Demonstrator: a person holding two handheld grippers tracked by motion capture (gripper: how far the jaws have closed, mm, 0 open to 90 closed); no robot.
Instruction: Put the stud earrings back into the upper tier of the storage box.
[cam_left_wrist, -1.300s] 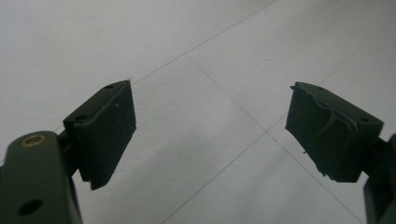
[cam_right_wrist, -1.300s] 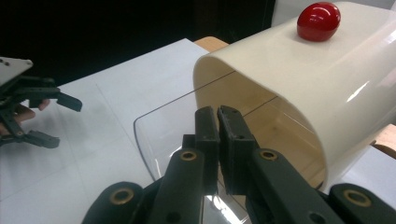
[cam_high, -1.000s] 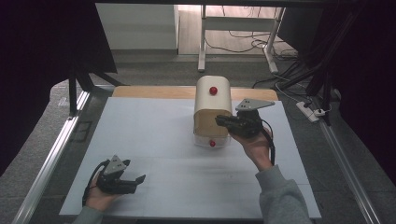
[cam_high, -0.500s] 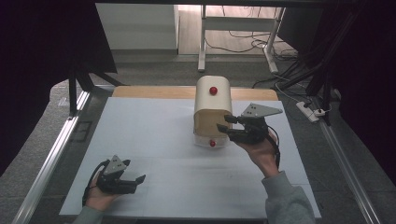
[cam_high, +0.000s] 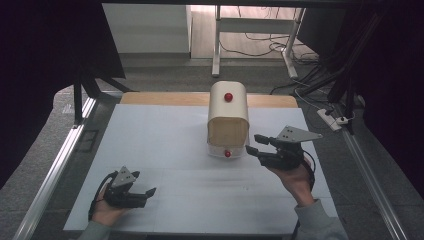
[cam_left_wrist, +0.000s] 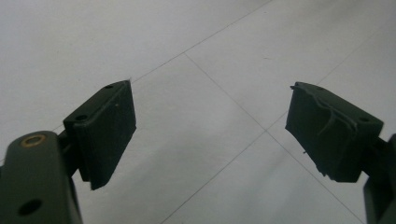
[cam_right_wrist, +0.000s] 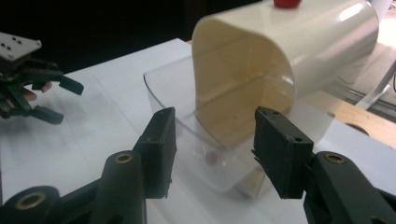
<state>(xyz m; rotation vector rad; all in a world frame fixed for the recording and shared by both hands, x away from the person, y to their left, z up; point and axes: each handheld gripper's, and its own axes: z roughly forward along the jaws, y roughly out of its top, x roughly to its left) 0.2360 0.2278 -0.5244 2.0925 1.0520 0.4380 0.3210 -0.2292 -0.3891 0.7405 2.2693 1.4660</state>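
the bread box (cam_high: 228, 119) is seen standing at the far middle of the worktop (cam_high: 165, 150). it is cream, with a round top, and its long axis runs from near to far. the open front is turned to the near side. a clear lid (cam_right_wrist: 187, 135) with a small red knob (cam_high: 227, 154) is folded down flat at that near end, and a second red knob (cam_high: 228, 97) is seen on the roof.

the right hand-held gripper (cam_high: 256, 144) is held just to the right of the lid's near end, with its tips pointed left at the lid. its jaws have just been opening and are now about half open. nothing is held between them; in the right gripper view (cam_right_wrist: 212, 154) the clear lid is seen past the gap, not pressed by the pads.

the left hand-held gripper (cam_high: 147, 192) is rested at the near left, well apart from the box. its jaws are spread wide, and bare worktop is seen between them in the left gripper view (cam_left_wrist: 210, 135).

the right one is by far the nearer, so the next move is likely to be made by it, going left to the lid.
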